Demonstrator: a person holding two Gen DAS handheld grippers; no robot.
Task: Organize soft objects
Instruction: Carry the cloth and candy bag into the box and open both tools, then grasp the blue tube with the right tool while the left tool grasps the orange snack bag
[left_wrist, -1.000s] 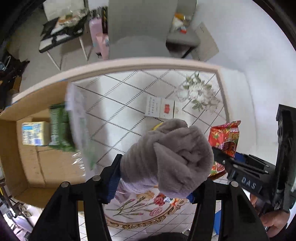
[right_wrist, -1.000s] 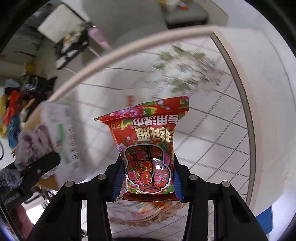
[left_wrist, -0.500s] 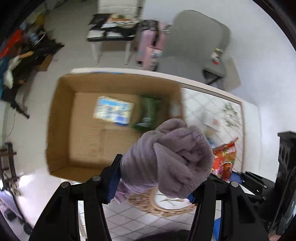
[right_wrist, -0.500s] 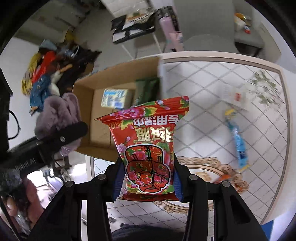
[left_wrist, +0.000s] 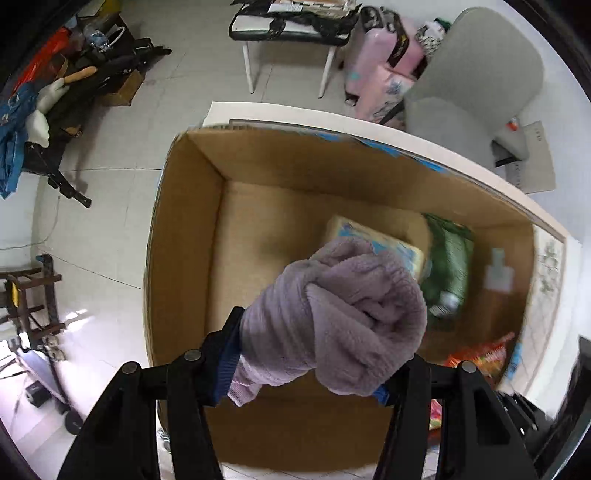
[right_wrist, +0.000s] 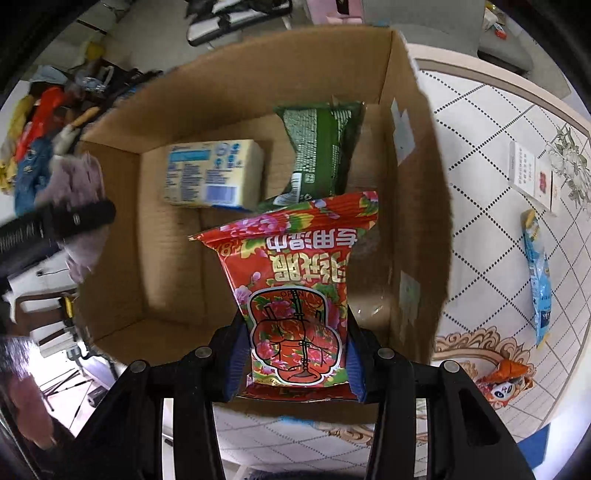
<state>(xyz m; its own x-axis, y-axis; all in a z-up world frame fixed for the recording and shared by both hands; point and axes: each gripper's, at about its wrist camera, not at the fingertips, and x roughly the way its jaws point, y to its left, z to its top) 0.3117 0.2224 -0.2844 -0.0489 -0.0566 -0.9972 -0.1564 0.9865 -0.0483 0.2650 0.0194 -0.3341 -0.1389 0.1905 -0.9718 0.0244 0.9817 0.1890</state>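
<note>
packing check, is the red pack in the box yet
Not yet: the red pack is clamped in the right hand-held gripper above the box.

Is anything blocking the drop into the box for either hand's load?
Nothing visible does. The cardboard box is open-topped. The left gripper holds the purple cloth above bare floor; the right gripper holds the red packet, with the green packet and tissue pack lying farther back.

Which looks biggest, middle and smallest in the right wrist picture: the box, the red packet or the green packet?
1. Cardboard box
2. Red packet, though it sits nearest the camera, so that inflates it
3. Green packet
</note>
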